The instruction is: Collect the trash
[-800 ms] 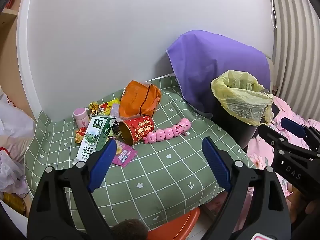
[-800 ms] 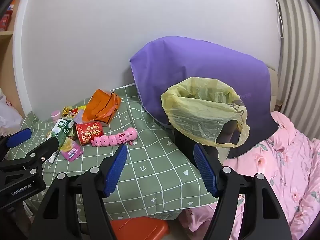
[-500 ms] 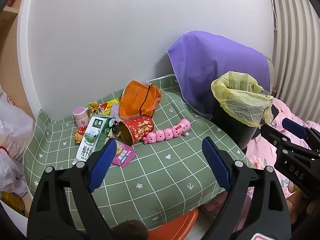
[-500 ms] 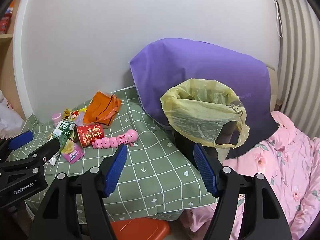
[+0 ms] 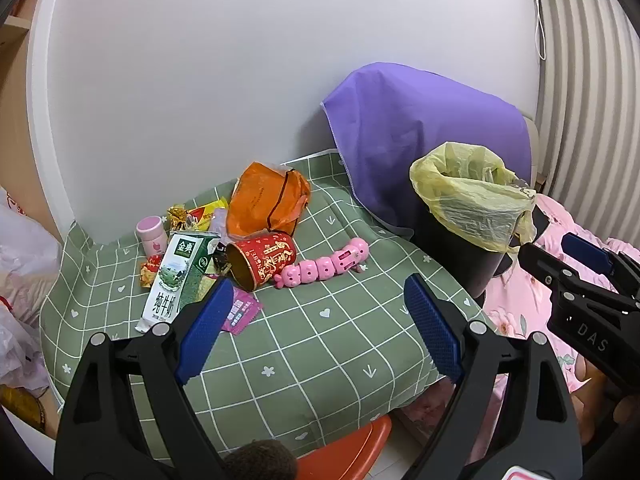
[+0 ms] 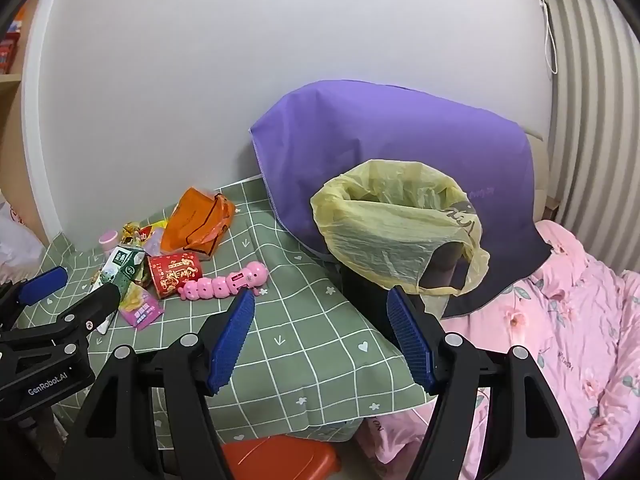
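Trash lies at the far left of the green checked table (image 5: 304,352): a green milk carton (image 5: 176,276), a red paper cup (image 5: 262,260) on its side, an orange bag (image 5: 268,200), a pink sachet (image 5: 240,314), candy wrappers (image 5: 192,214) and a small pink bottle (image 5: 151,234). A black bin with a yellow liner (image 5: 468,196) stands at the table's right; it also shows in the right wrist view (image 6: 400,228). My left gripper (image 5: 316,332) is open and empty, above the table's near part. My right gripper (image 6: 320,336) is open and empty, near the bin.
A pink caterpillar toy (image 5: 324,266) lies beside the red cup. A purple cloth (image 6: 400,140) drapes behind the bin. Pink floral bedding (image 6: 560,320) is at the right. An orange stool (image 6: 280,456) stands under the table's front edge. Plastic bags (image 5: 20,280) hang at the left.
Both grippers have drifted slightly; the view of the table and bin has shifted a little. Nothing has been picked up and the jaws stay open.
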Motion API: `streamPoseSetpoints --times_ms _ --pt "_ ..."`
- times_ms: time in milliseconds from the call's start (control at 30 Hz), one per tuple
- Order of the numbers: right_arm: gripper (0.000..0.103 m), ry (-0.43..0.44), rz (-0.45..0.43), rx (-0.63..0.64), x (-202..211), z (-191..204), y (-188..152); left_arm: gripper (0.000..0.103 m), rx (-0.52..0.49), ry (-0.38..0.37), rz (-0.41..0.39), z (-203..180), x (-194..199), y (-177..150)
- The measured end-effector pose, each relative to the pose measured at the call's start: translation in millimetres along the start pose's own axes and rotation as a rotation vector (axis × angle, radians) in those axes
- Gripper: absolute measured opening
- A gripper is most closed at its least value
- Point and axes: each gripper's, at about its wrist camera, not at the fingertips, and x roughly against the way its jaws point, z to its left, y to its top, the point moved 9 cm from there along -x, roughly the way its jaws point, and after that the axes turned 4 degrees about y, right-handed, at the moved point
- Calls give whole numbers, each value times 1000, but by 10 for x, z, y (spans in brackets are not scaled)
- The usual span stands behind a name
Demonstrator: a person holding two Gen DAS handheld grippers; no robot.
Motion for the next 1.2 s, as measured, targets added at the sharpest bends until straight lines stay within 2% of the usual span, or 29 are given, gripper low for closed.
streamPoseSetpoints --times_ms 1200 --pt "65 -13 1 -12 21 -76 -34 83 -7 -15 -11 -51 38 25"
